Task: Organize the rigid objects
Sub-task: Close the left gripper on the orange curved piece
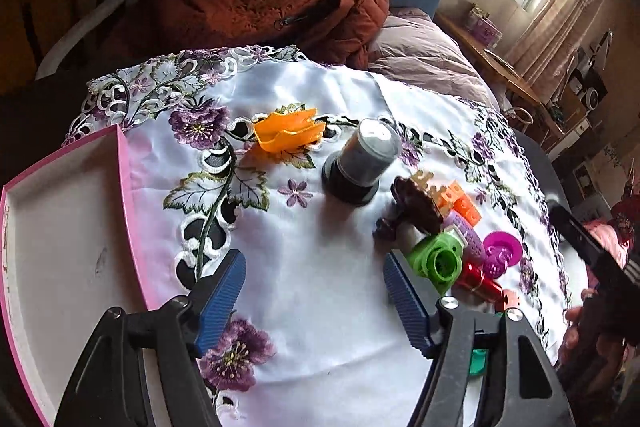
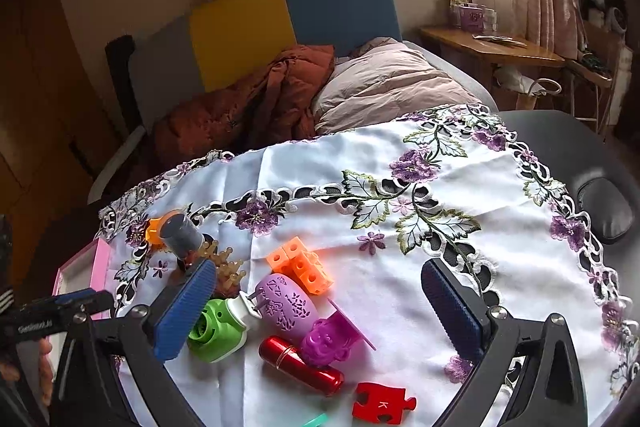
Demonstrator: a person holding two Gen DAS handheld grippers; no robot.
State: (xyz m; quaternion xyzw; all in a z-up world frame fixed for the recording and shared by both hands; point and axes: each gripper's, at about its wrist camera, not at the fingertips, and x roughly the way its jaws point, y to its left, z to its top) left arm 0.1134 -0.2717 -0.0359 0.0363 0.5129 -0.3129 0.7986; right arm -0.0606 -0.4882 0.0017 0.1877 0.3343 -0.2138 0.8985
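1. The left gripper hangs over bare white cloth, its blue pads spread wide with nothing between them.
2. Just to its left lies the pink box, open, white inside, sitting on the cloth's edge.
3. The right gripper also stands spread, pinching nothing; it hovers over the pile of small things.
4. In that pile, close together: a green part, a lilac shell touching it, a red tube, a magenta piece, orange cubes and a red puzzle piece.
5. Farther back an orange scoop lies alone, well apart from the pile.
6. A grey jar stands upside down on its black lid, between scoop and pile.
7. A dark brown carved piece rests beside the cubes.
8. A hand shows at the right edge.
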